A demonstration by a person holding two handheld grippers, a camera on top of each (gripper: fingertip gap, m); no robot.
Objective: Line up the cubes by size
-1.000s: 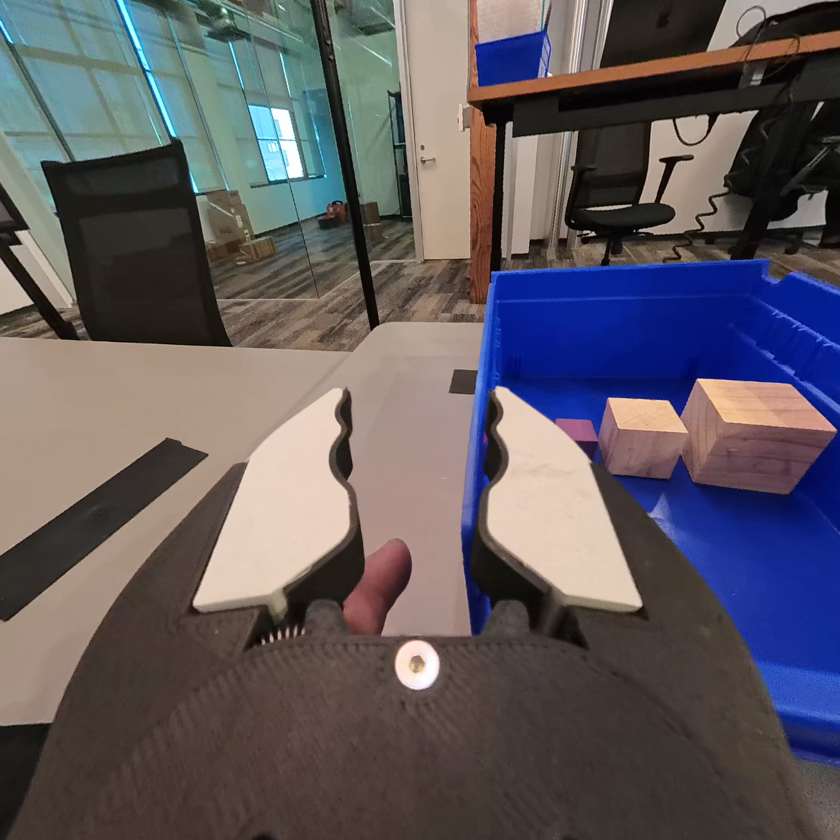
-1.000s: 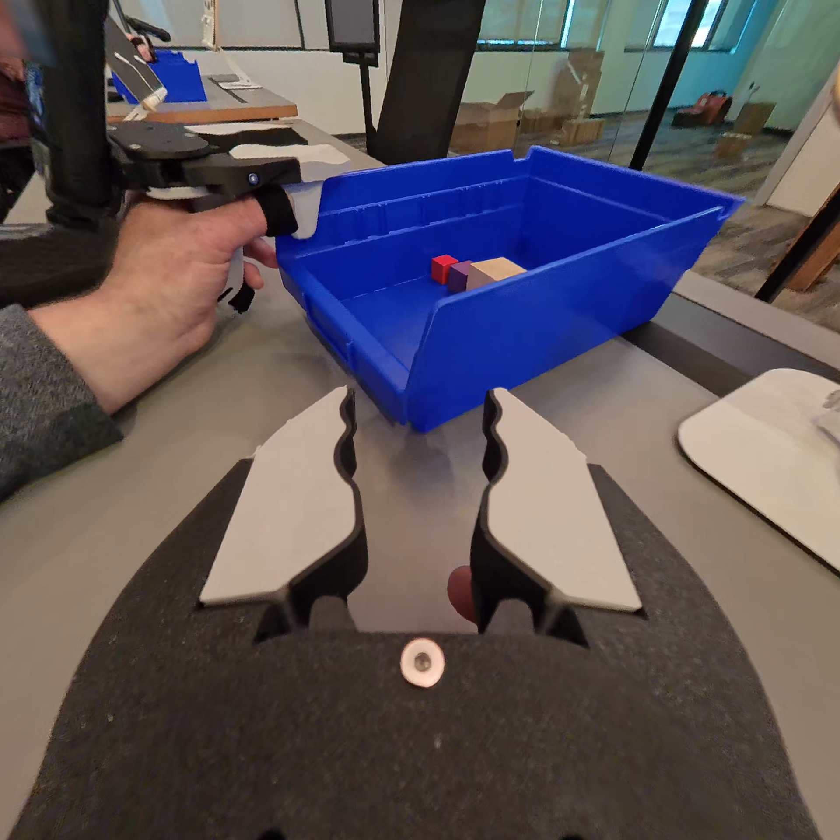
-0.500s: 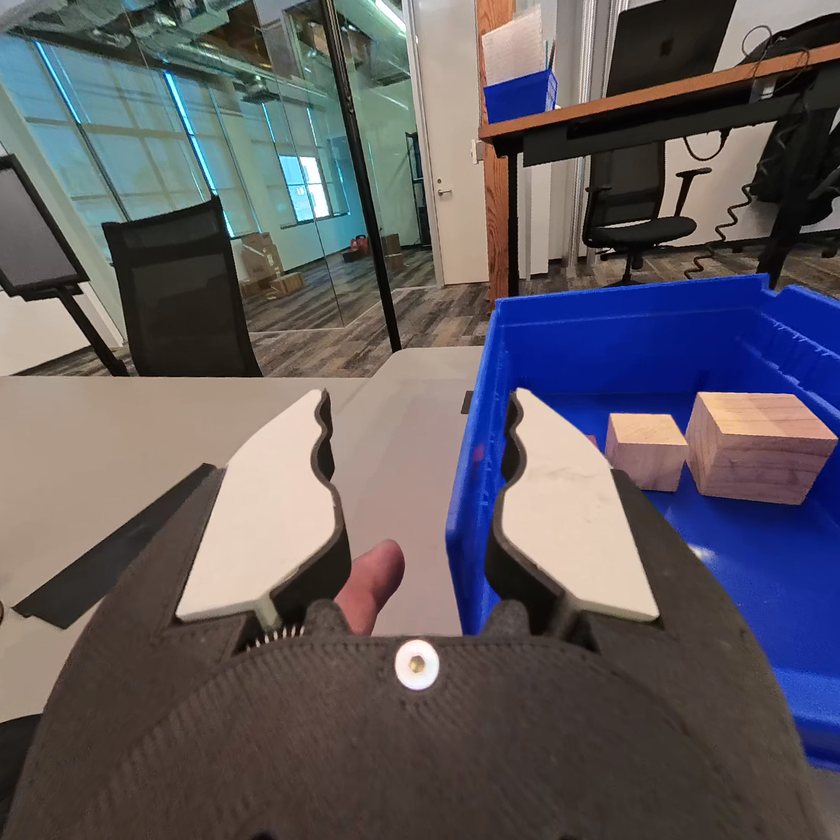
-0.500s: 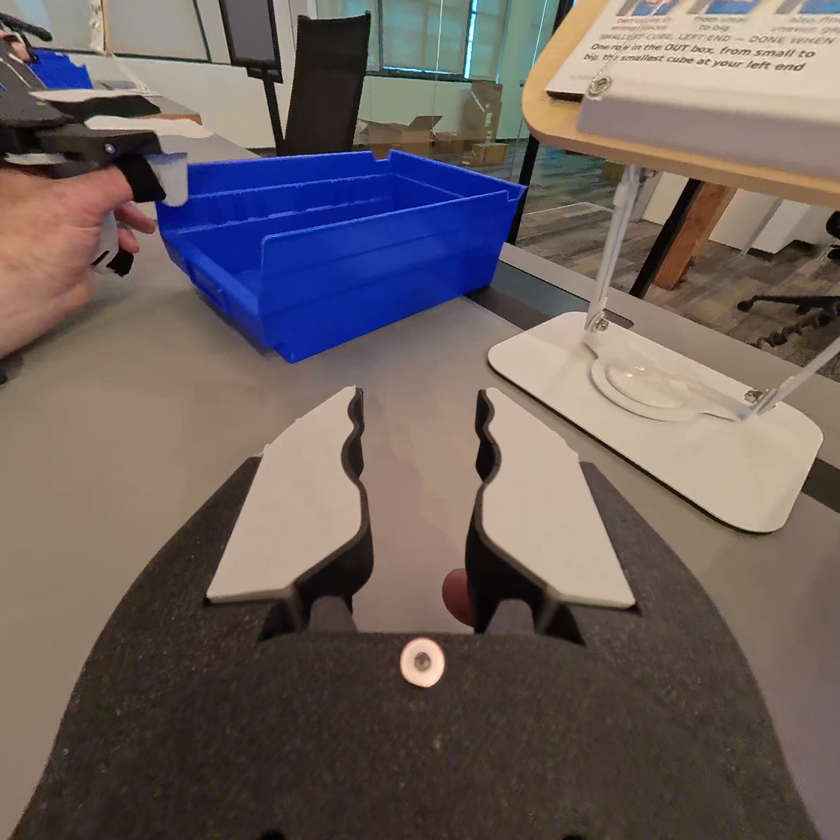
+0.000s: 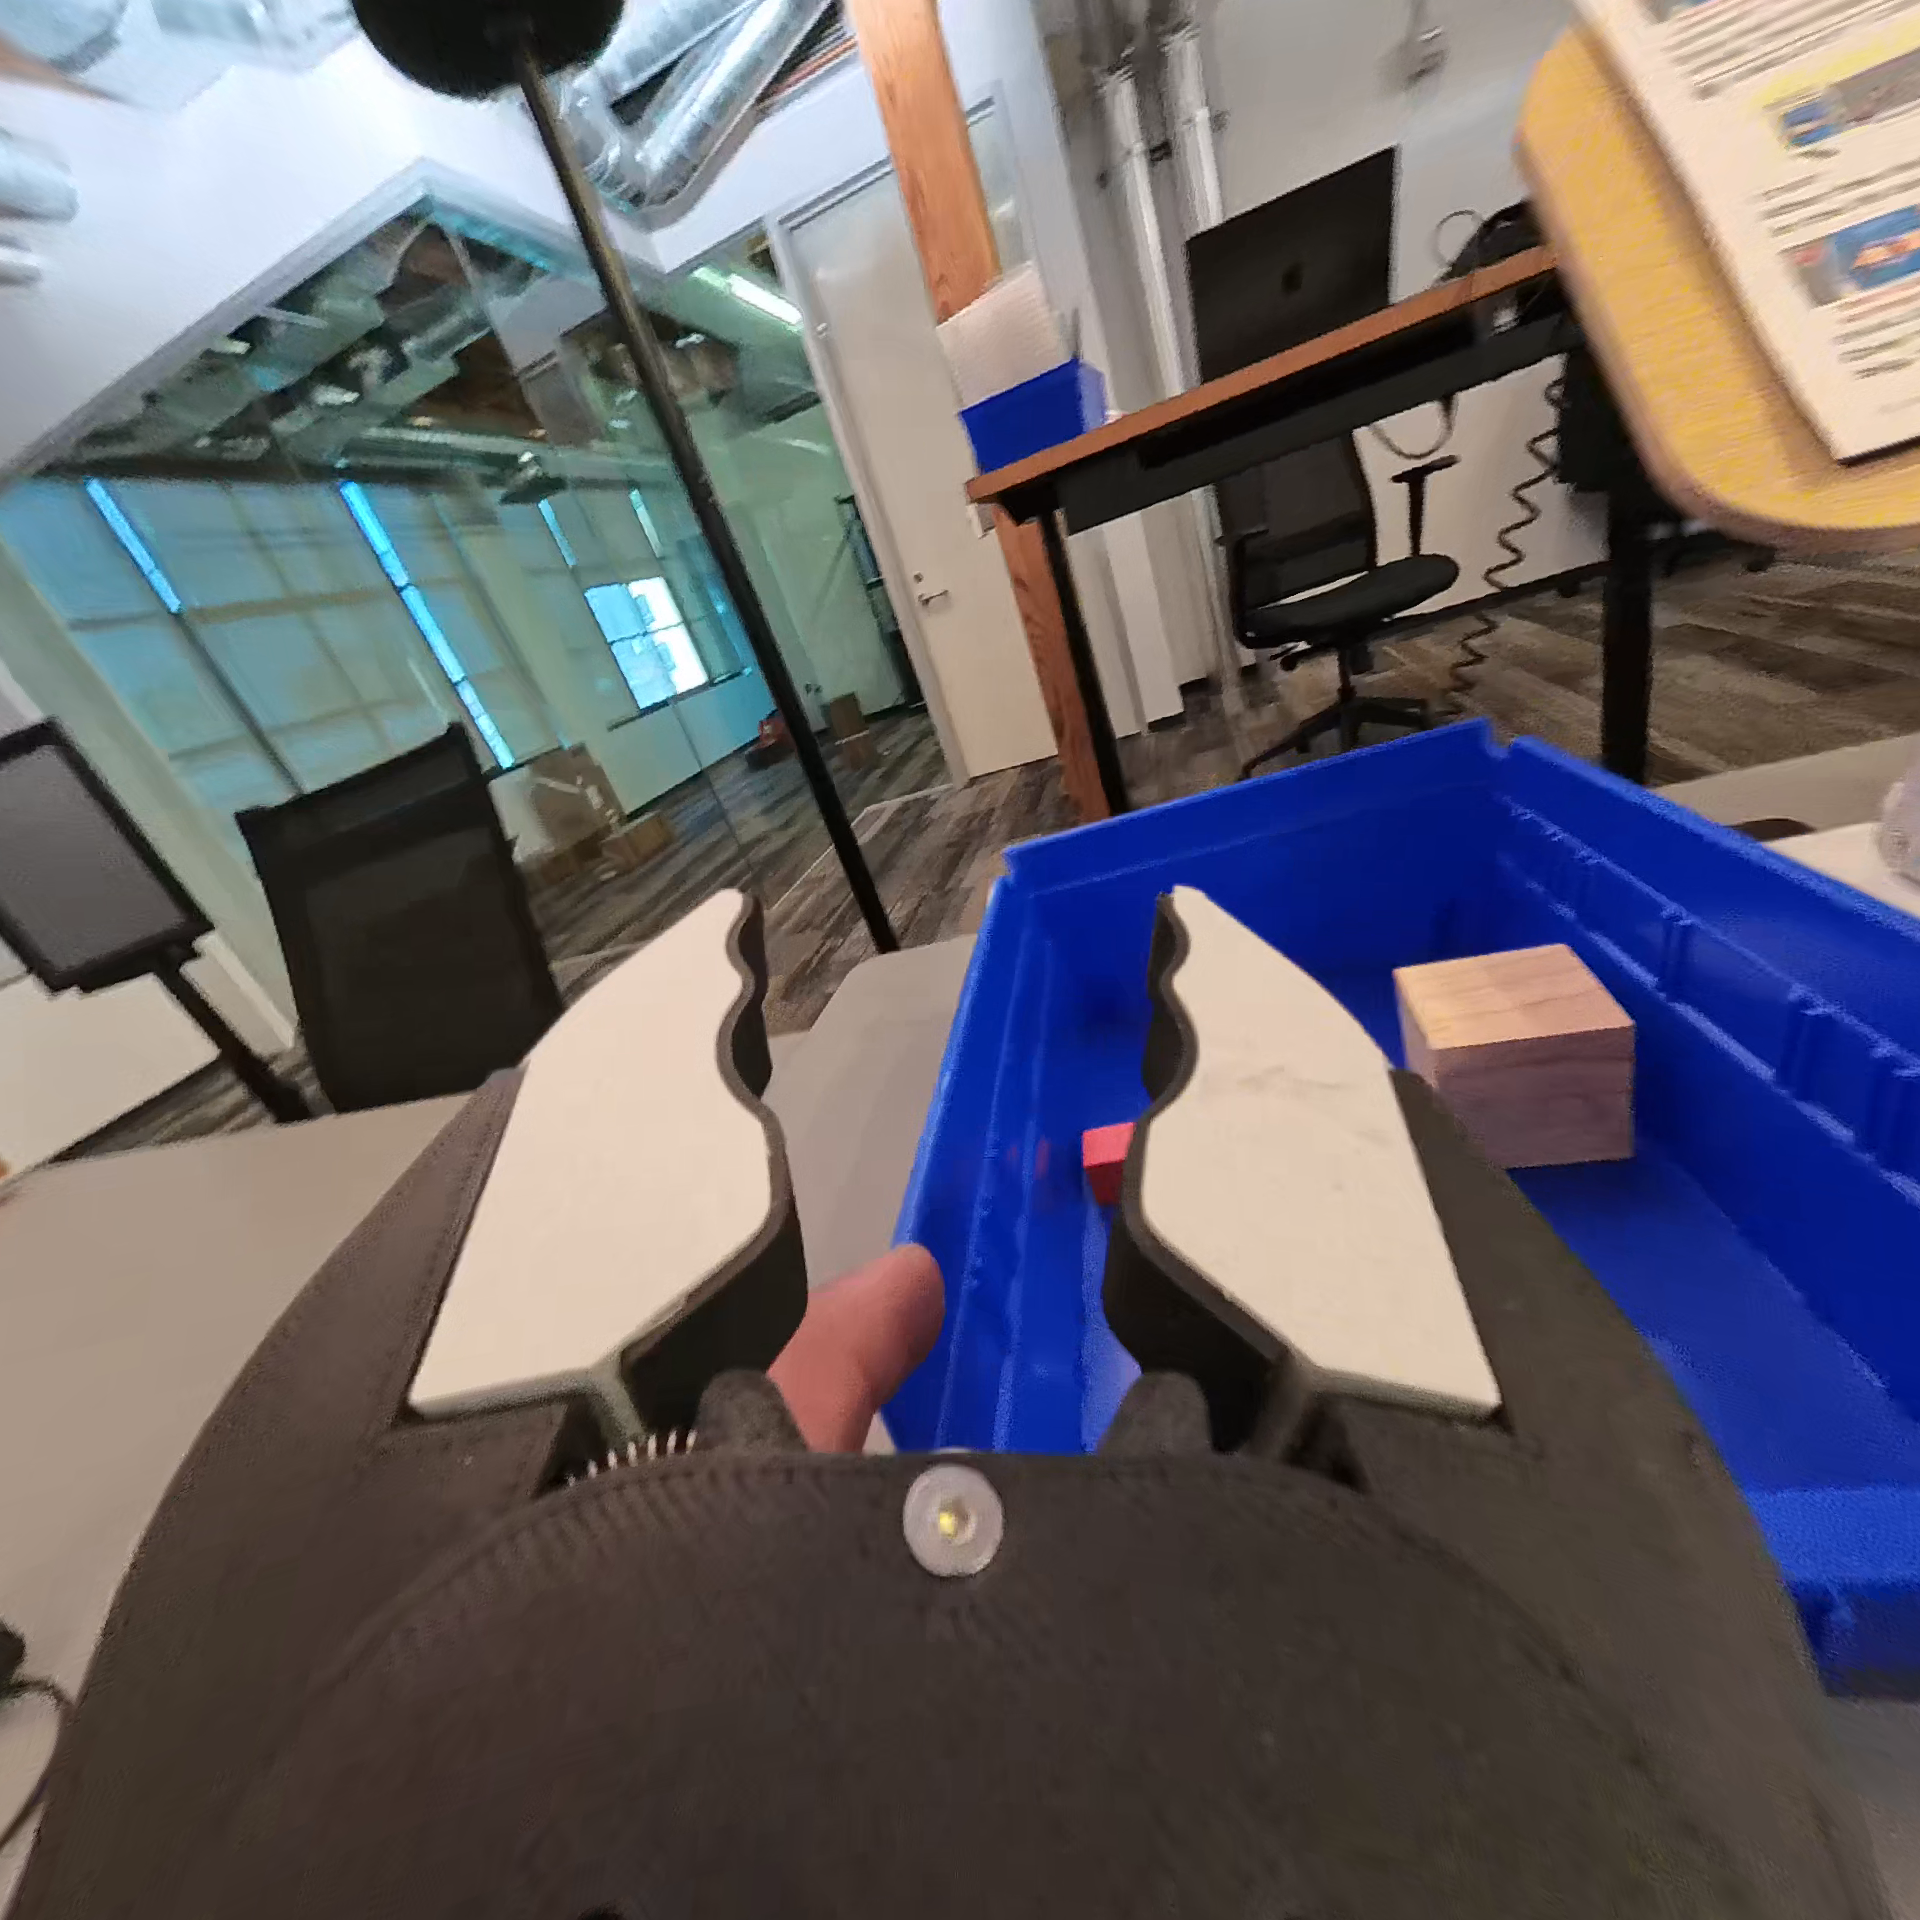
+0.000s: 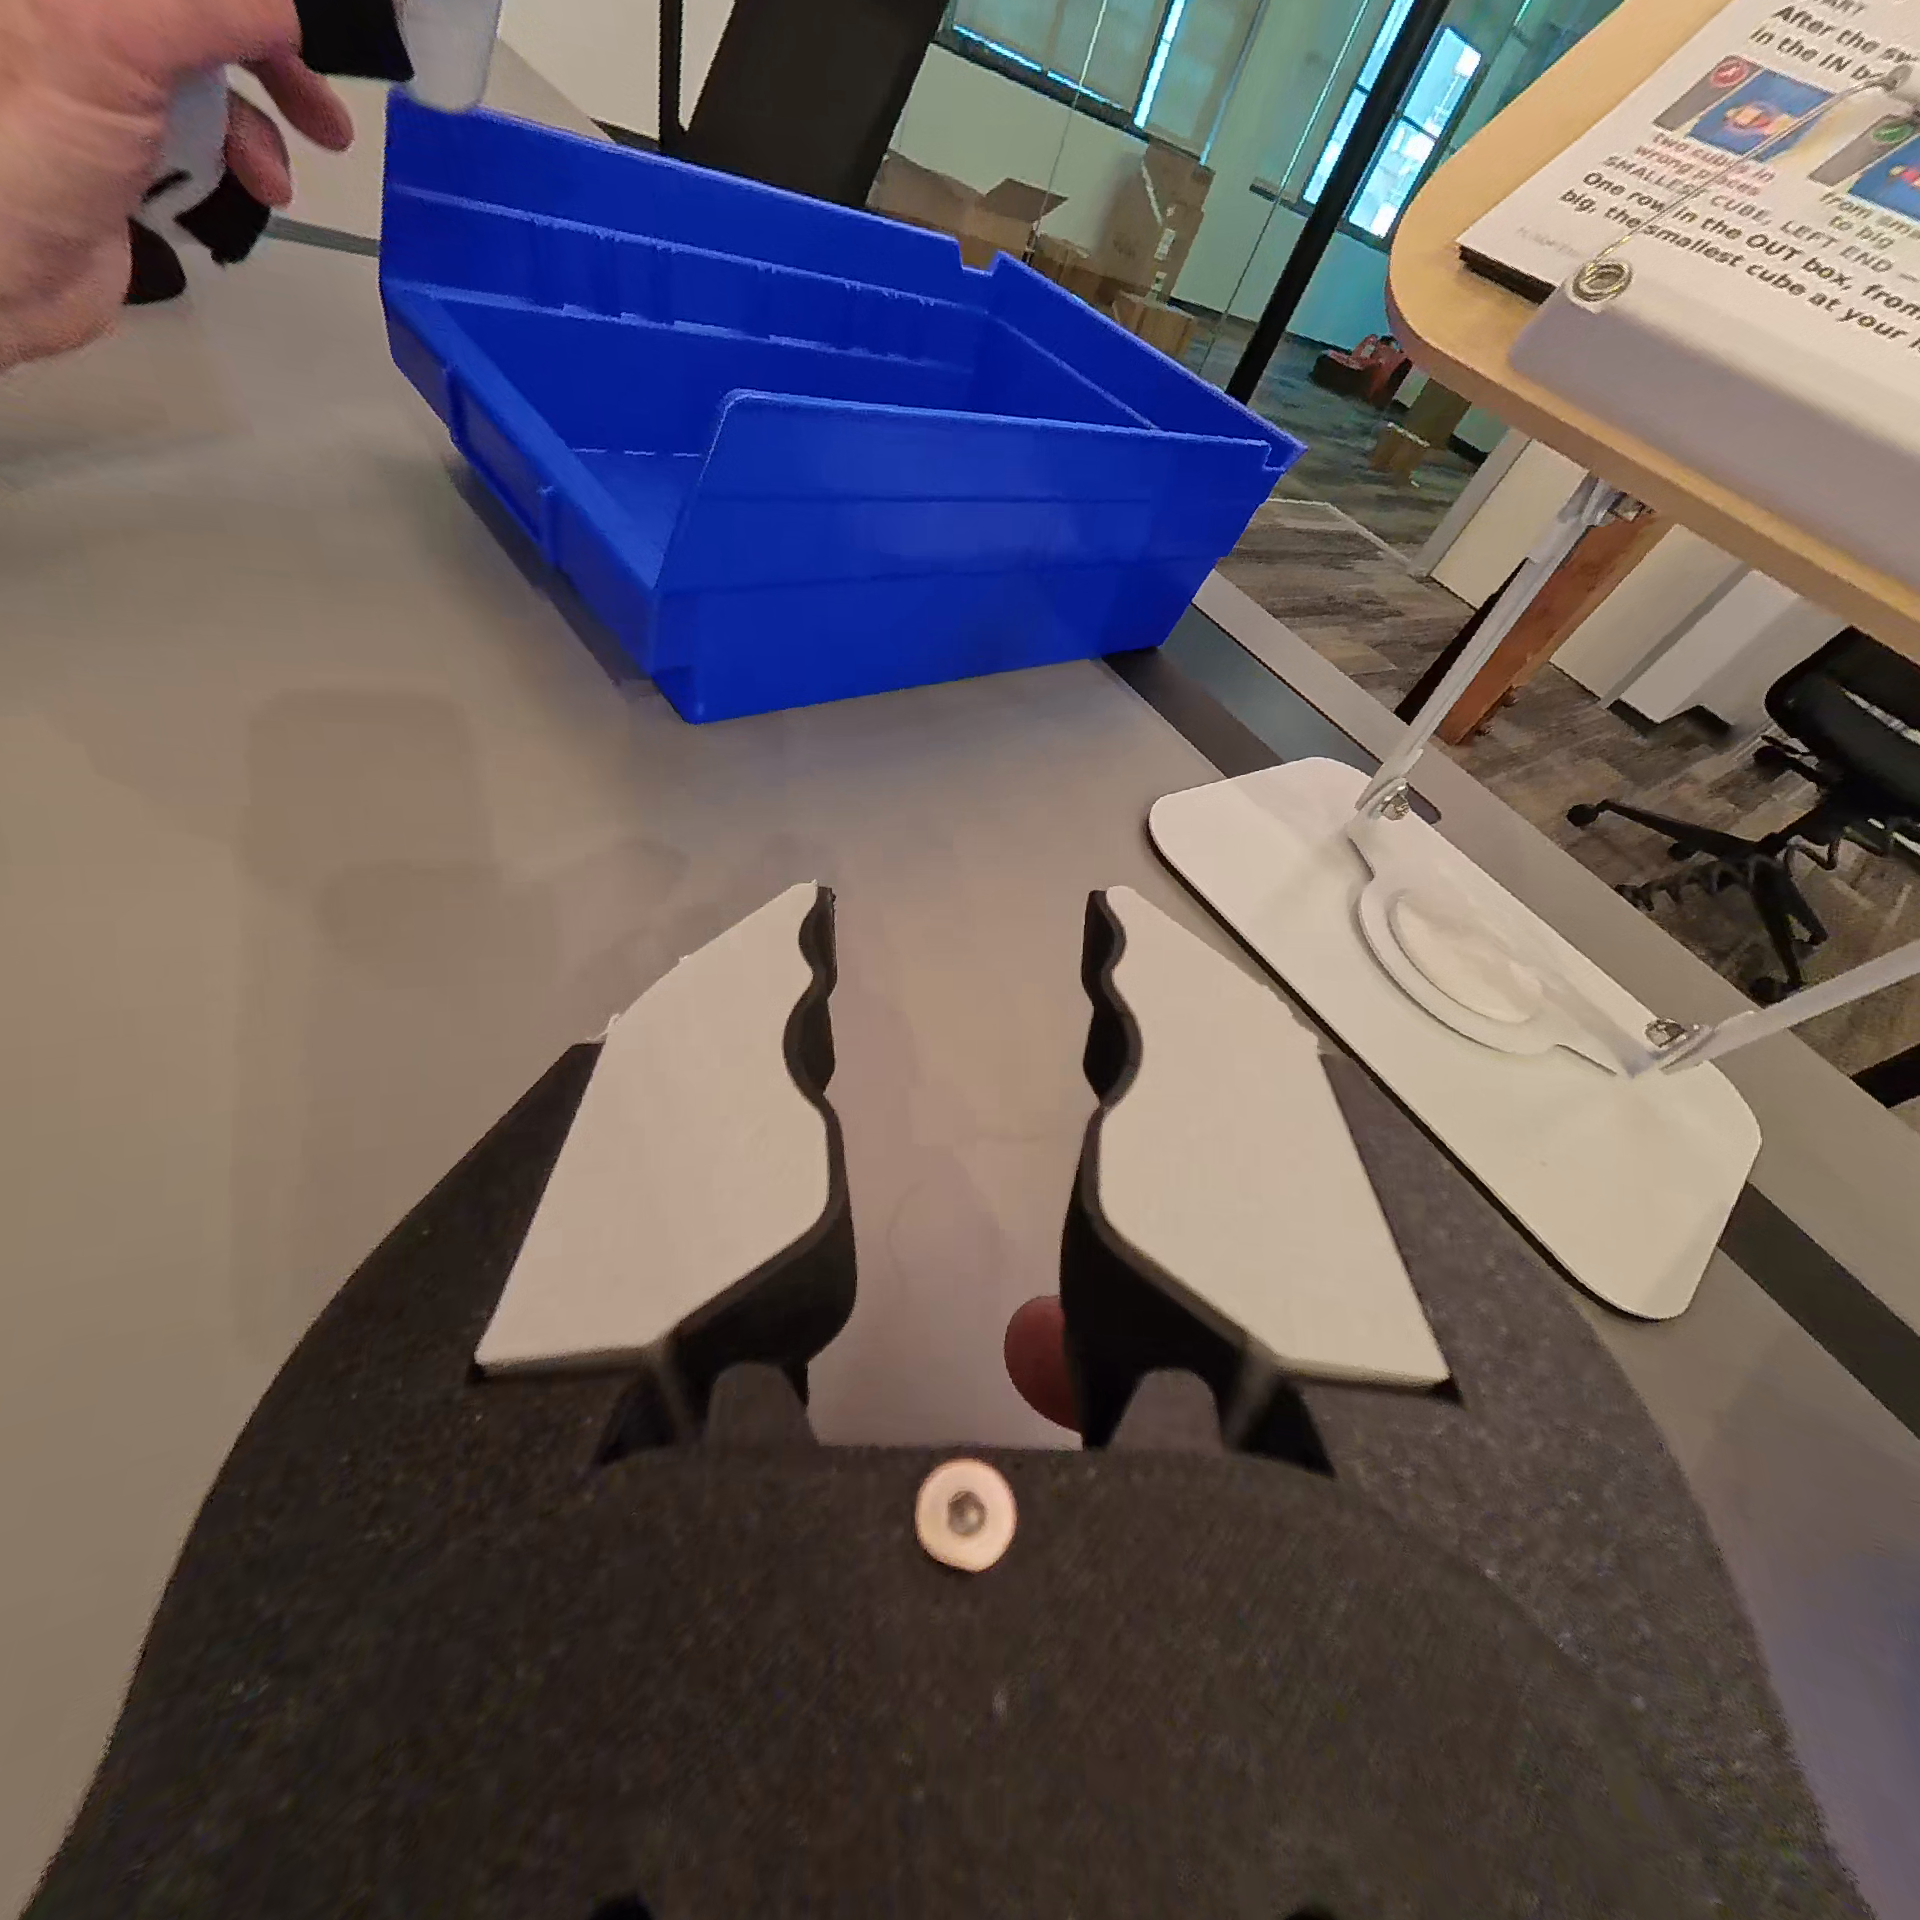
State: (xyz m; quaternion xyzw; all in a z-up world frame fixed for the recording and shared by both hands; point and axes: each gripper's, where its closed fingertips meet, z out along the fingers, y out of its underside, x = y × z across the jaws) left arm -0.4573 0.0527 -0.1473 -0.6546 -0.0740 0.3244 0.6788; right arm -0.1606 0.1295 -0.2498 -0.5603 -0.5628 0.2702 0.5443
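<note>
Left gripper [image 5: 954,914] hangs with jaws spread and empty over the blue bin's [image 5: 1299,831] near-left wall; a red cube [image 5: 1108,1146] and big wooden cube [image 5: 1512,1044] sit inside. Right gripper [image 6: 958,899], also parted and empty, hovers above the grey table [image 6: 312,727]; the left should drop squarely over one cube

1. The left wrist view looks forward along the left claw [image 5: 956,925], tilted clockwise, close over the near left wall of the blue plastic bin [image 5: 1299,831]. The bin fills its 3 o'clock side; glass office walls lie toward 11 o'clock.
2. The right wrist view looks along the right claw [image 6: 961,904], low over the grey worktop [image 6: 312,727], well back from that bin [image 6: 935,540] at 12 o'clock.
3. Both views share the bin and worktop; the right view catches the left claw [image 6: 436,62] at 11 o'clock.
</note>
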